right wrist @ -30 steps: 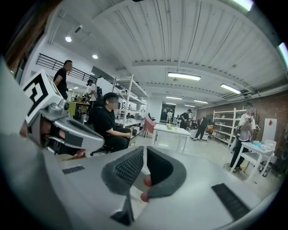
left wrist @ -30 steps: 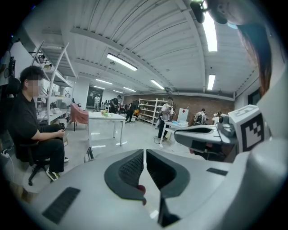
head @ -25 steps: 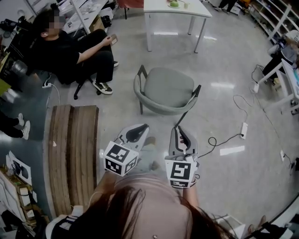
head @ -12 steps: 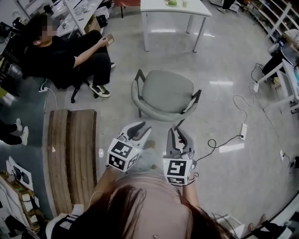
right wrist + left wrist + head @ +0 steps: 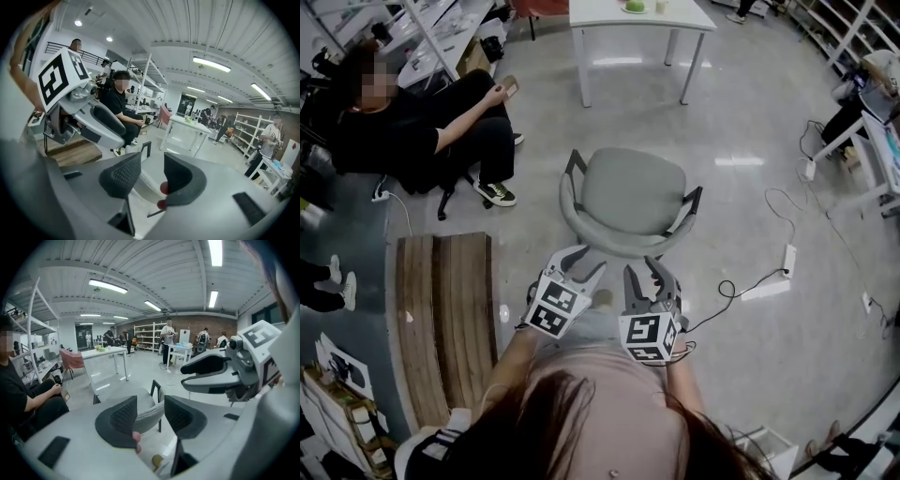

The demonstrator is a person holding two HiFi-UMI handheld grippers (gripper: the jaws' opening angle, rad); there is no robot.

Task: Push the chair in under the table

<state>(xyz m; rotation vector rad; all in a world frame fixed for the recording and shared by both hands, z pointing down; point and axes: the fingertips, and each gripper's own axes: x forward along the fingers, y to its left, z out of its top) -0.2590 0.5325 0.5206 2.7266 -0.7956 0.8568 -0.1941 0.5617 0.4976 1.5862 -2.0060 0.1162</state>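
A grey armchair (image 5: 630,192) with black legs stands on the floor, its curved back (image 5: 619,246) turned towards me. The white table (image 5: 634,13) is beyond it at the top of the head view. My left gripper (image 5: 581,264) and right gripper (image 5: 647,274) are side by side just behind the chair back, both with jaws opening. In the left gripper view, the chair back (image 5: 149,417) shows in the gap of the left gripper (image 5: 150,412), untouched by the pads. The right gripper (image 5: 151,174) also frames the chair back (image 5: 143,180), with the table (image 5: 187,125) farther off.
A person in black (image 5: 412,127) sits on a chair at the left. A wooden bench (image 5: 445,309) lies left of me. A power strip with cable (image 5: 787,260) is on the floor to the right. Another white table (image 5: 877,131) stands at the right edge.
Both grippers have moved forward and down to the chair back. Their jaws, shut a second ago, now stand apart.
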